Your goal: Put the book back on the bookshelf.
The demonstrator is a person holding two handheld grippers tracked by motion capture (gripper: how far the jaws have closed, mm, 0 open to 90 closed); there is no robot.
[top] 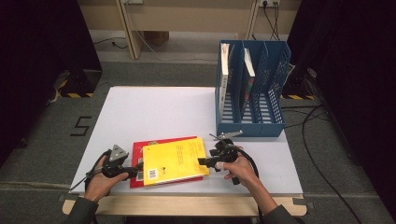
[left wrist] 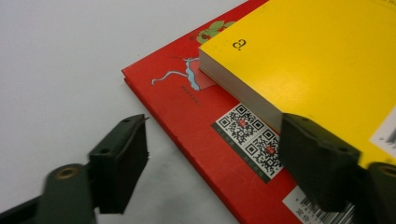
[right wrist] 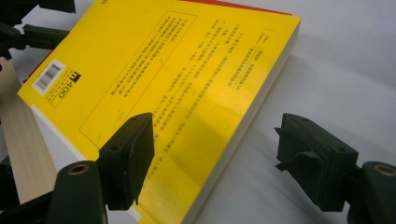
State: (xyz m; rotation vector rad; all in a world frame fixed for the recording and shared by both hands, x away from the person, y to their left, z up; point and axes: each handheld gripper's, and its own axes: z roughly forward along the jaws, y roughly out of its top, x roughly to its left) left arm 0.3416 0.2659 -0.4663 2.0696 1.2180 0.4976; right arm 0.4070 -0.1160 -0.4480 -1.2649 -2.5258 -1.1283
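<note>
- The table (top: 154,112) carries a blue file rack (top: 252,93) beyond my right claw (top: 211,162), well apart from my left claw (top: 135,171).
- The yellow book (top: 175,161) lies flat between my claws on a red book (top: 137,151), its long axis running claw to claw.
- My right claw gapes wide astride its near edge (right wrist: 224,154), nearer.
- My left claw is wide too, at the red book's corner (left wrist: 140,77).
</note>
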